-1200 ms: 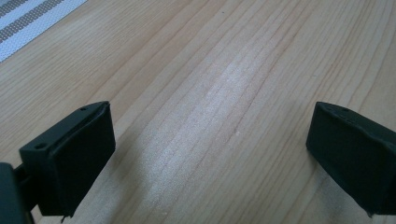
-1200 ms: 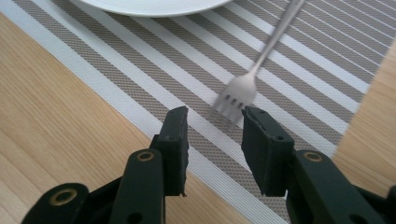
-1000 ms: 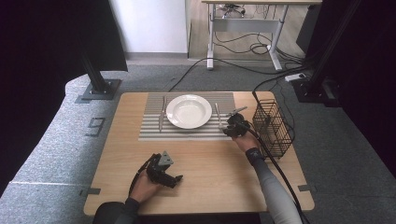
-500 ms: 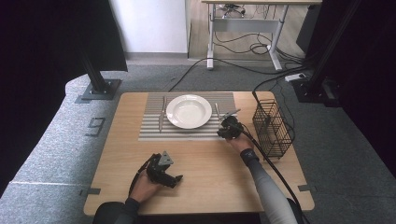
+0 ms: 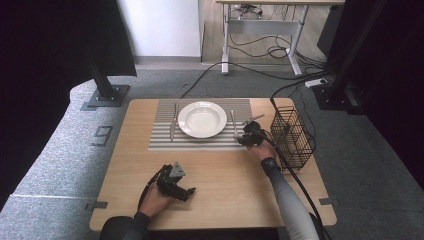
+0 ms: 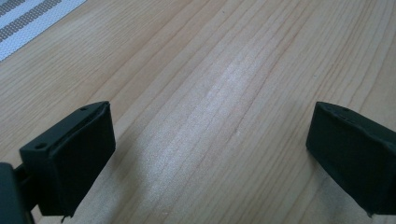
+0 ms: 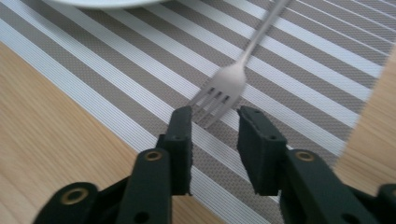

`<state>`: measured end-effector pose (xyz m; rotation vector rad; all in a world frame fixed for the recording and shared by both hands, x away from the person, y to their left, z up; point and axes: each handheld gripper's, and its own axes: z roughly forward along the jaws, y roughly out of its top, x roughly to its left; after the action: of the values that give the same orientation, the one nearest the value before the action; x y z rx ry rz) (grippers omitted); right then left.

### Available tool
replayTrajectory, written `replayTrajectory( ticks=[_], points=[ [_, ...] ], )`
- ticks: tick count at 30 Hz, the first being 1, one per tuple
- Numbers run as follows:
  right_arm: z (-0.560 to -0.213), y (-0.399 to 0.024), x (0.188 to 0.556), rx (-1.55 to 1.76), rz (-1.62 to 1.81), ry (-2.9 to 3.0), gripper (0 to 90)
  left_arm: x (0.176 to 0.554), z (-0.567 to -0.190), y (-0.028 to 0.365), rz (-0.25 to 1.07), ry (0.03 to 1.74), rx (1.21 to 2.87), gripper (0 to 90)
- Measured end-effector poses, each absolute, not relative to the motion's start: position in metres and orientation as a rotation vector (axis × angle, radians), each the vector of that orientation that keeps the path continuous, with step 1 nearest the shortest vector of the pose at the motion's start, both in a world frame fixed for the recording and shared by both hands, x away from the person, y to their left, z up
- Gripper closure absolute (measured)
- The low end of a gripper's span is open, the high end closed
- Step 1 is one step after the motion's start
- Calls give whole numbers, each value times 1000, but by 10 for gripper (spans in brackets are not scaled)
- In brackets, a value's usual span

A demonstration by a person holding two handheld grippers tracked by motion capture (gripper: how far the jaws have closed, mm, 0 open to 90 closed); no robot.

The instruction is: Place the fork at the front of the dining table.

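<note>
At the near left of the wooden table (image 5: 225, 175), the person's left hand (image 5: 152, 200) is resting on the wood with its forearm coming in from the near edge, holding the left gripper (image 5: 187, 192) low and pointing to the right. In the left gripper view its jaws are standing wide apart over bare wood, with nothing between them, and a corner of the striped placemat (image 6: 28, 23) is showing at the far left.

Farther right, the striped placemat (image 5: 165, 140) is lying at the far middle of the table, carrying a white plate (image 5: 202, 119) with a piece of cutlery (image 5: 173, 125) lying just to its left; which kind it is cannot be told from this height.

The right arm, in a grey sleeve (image 5: 290, 200), is reaching far forward to the placemat's right edge, where the right gripper (image 5: 246, 136) is angling down. In the right gripper view its jaws are standing partly apart, and the tines of a fork (image 7: 224, 88) are lying on the mat just beyond the jaw tips, the handle running away toward the plate's (image 7: 98, 2) side.

A black wire basket (image 5: 292, 137) is standing just right of that hand. Around the table grey carpet (image 5: 60, 150) is spreading, with a desk (image 5: 262, 20) and loose cables at the far wall.
</note>
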<state>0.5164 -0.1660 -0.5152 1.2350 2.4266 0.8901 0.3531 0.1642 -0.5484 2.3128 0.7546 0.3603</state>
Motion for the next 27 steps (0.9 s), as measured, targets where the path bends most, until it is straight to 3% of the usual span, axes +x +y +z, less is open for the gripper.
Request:
replayTrajectory(
  ticks=[3, 27],
  points=[
    [-517, -160, 516, 1213, 932, 2434, 703, 353, -548, 164, 360, 754, 2313, 10],
    [-517, -166, 525, 1244, 851, 2380, 701, 353, -548, 164, 360, 755, 2313, 10]
  ],
)
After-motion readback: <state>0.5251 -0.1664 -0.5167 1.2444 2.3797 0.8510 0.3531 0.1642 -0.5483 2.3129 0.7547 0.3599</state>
